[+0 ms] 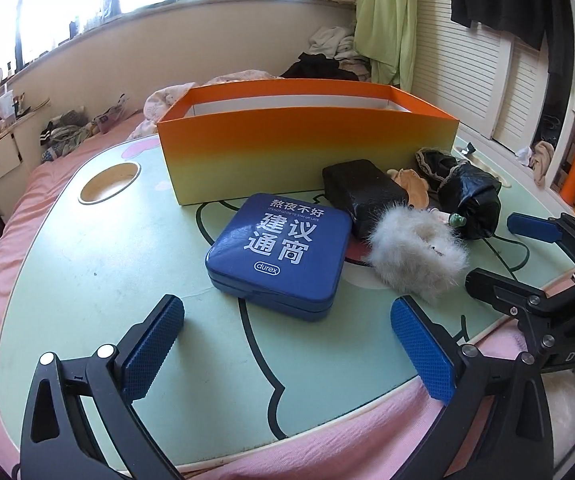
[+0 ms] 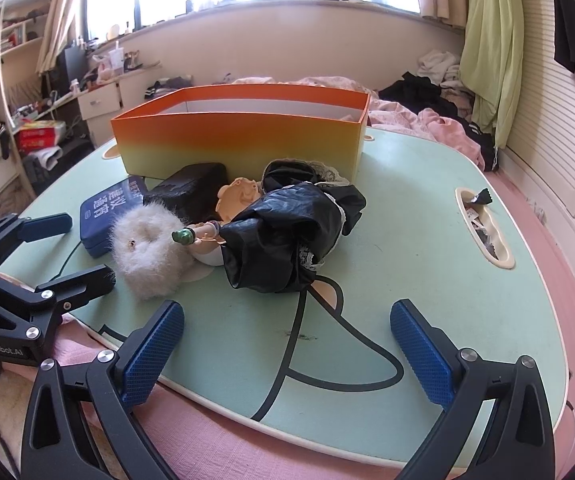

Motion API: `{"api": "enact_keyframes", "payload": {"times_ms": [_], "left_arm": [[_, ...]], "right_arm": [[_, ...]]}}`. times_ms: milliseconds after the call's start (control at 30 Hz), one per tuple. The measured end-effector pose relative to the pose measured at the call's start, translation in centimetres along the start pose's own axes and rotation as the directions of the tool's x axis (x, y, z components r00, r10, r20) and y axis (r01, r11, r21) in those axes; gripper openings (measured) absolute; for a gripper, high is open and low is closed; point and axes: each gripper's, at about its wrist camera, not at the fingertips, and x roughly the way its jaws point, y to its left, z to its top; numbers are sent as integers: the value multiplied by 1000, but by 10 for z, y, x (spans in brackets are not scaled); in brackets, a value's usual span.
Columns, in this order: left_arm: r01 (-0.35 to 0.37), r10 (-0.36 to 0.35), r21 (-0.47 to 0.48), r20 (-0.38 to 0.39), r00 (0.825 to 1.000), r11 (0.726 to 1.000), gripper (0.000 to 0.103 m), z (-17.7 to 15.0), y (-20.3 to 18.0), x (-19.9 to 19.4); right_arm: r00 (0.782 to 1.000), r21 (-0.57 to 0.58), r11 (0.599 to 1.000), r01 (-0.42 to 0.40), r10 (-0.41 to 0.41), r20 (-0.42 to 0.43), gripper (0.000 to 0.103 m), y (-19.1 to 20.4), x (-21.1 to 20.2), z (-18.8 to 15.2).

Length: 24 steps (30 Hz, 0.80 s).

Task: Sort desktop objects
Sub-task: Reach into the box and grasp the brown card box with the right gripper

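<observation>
Left wrist view: low at near edge of pale green cartoon-print surface [image 1: 87, 264], angled down toward tall orange-to-yellow cardboard box [image 1: 307, 152], close. Right wrist view: same edge, further right of that box [image 2: 239, 148], also angled down. Both share the box, square blue tin [image 1: 279, 250], fluffy white fur piece [image 2: 147, 252].

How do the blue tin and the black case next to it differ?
The blue tin is flat, square with rounded corners and printed in white; the black case is taller, oblong and unprinted. The tin lies clear of the clutter; the case is partly covered by the white fluffy item. Both lie closed on the green table.
</observation>
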Motion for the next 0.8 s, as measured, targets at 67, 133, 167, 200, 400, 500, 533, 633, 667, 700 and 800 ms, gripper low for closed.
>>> {"api": "enact_keyframes", "payload": {"times_ms": [67, 133, 167, 200, 400, 500, 533, 633, 667, 700, 800], "left_arm": [[0, 0, 0, 0, 1000, 1000, 103, 0, 0, 0], [0, 0, 0, 0, 1000, 1000, 103, 0, 0, 0], [1, -1, 0, 0, 1000, 1000, 103, 0, 0, 0], [1, -1, 0, 1, 1000, 1000, 103, -3, -2, -1], [3, -3, 1, 3, 1000, 1000, 103, -3, -1, -3], [0, 0, 4, 4, 1000, 1000, 103, -3, -1, -3], [0, 0, 4, 4, 1000, 1000, 103, -3, -1, -3], [2, -2, 3, 8, 1000, 1000, 103, -4, -2, -4], [3, -3, 4, 10, 1000, 1000, 103, -4, -2, -4], [3, -3, 4, 13, 1000, 1000, 103, -5, -3, -5], [3, -3, 11, 21, 1000, 1000, 103, -6, -7, -6]], "right_arm": [[1000, 1, 1000, 0, 0, 0, 103, 0, 0, 0], [1000, 1, 1000, -2, 2, 0, 103, 0, 0, 0], [1000, -1, 1000, -9, 9, -3, 100, 0, -2, 0], [1000, -1, 1000, -12, 12, -6, 86, 0, -5, 0], [987, 42, 988, -151, 148, 59, 60, -10, -51, 60], [972, 73, 973, -219, 224, -68, 62, -10, -21, 129], [958, 100, 967, -235, 247, -142, 62, -10, -5, 141], [891, 199, 965, -172, 239, -386, 62, -16, 72, 178], [876, 213, 967, -137, 219, -430, 62, -20, 90, 182], [866, 228, 968, -109, 205, -456, 62, -23, 101, 184], [861, 257, 966, -30, 156, -484, 62, -34, 124, 190]]}}
